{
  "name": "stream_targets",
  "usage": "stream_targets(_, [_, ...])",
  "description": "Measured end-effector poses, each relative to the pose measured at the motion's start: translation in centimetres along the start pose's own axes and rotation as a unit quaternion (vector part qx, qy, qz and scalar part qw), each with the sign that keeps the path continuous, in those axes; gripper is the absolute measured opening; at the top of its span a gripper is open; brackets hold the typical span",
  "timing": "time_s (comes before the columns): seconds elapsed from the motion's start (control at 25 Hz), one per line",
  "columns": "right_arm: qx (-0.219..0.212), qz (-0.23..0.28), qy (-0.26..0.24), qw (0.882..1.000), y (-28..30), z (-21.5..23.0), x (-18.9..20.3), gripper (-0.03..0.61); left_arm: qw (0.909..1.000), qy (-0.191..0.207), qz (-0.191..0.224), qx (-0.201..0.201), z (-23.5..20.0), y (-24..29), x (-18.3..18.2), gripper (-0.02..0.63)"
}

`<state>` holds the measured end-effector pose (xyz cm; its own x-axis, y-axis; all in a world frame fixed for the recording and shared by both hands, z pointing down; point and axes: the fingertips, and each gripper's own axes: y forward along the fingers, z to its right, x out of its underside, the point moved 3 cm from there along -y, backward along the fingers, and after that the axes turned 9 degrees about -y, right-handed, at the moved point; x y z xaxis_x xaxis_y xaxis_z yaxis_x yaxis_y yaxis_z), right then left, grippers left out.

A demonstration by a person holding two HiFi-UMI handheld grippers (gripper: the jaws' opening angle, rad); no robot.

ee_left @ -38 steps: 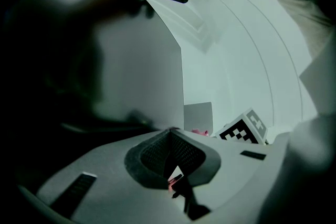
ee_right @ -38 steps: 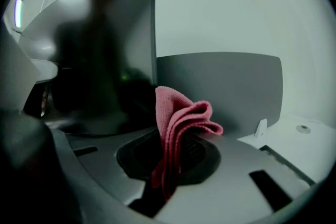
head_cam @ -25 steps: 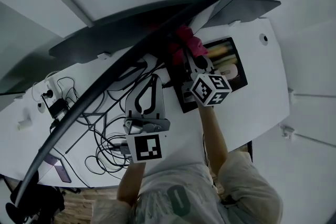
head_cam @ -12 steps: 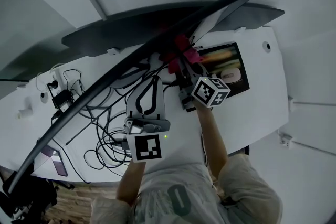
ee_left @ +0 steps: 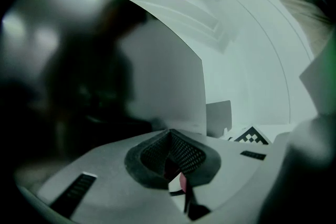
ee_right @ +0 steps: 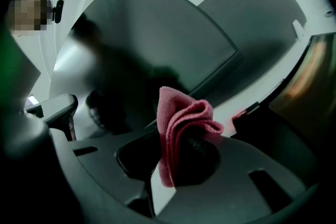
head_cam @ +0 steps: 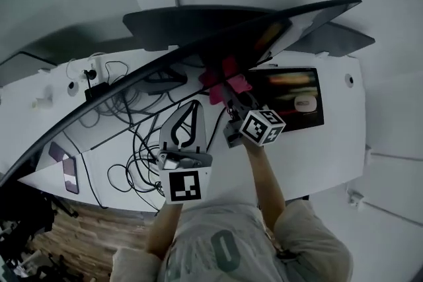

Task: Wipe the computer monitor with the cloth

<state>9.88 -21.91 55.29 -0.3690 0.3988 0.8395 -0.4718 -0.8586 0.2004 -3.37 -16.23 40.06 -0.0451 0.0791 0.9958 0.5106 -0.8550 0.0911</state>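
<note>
A wide curved monitor (head_cam: pixel 284 23) spans the white desk (head_cam: pixel 330 148), seen from above. A pink cloth (head_cam: pixel 223 78) is pressed against the lower part of its screen, with my right gripper (head_cam: pixel 229 93) shut on it. In the right gripper view the folded cloth (ee_right: pixel 181 123) sticks up from the jaws in front of the dark monitor (ee_right: pixel 157 44). My left gripper (head_cam: pixel 194 105) hovers over the desk just left of the right one, shut and holding nothing. In the left gripper view its jaws meet before the dark screen (ee_left: pixel 79 71).
A dark tablet (head_cam: pixel 291 99) with a small pale object (head_cam: pixel 305 102) on it lies flat on the desk, right of the cloth. Tangled cables (head_cam: pixel 132 142) and a power adapter (head_cam: pixel 92 88) lie under the monitor's left half. A phone (head_cam: pixel 69 175) rests near the left front edge.
The head view has swung, so more of the desk's left side shows. The right gripper and cloth have slid slightly left along the screen, away from the tablet. The left gripper has hardly moved.
</note>
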Motion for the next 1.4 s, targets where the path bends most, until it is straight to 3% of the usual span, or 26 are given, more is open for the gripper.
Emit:
stream_targets(0.16, [-0.037, -0.017, -0.010, 0.999, 0.9, -3.2, 1.9, 0.055, 0.9988, 0.011, -0.001, -0.048, -2.1, -3.5, -0.1, 0.015])
stream_targets(0.32, [-0.075, -0.037, -0.026, 0.996, 1.6, -6.6, 4.1, 0.054, 0.9901, -0.065, 0.011, -0.124, -4.1, -7.8, 0.6, 0.015])
stream_targets(0.48, [-0.119, -0.052, -0.038, 0.991, 2.7, -10.7, 6.2, 0.055, 0.9850, -0.065, 0.017, -0.159, -5.7, -11.5, 0.7, 0.015])
stream_targets(0.72, [-0.135, -0.062, -0.041, 0.988, 4.1, -15.9, 9.4, 0.055, 0.9809, -0.076, 0.025, -0.177, -8.7, -16.3, 1.4, 0.015])
stream_targets(1.04, [-0.123, -0.061, -0.041, 0.990, 4.7, -20.5, 11.7, 0.054, 0.9823, -0.063, 0.022, -0.175, -13.3, -20.5, 1.6, 0.015])
stream_targets(1.4, [-0.148, -0.072, -0.051, 0.985, 6.0, -27.1, 15.3, 0.054, 0.9822, -0.067, 0.021, -0.174, -17.0, -23.9, 2.0, 0.015])
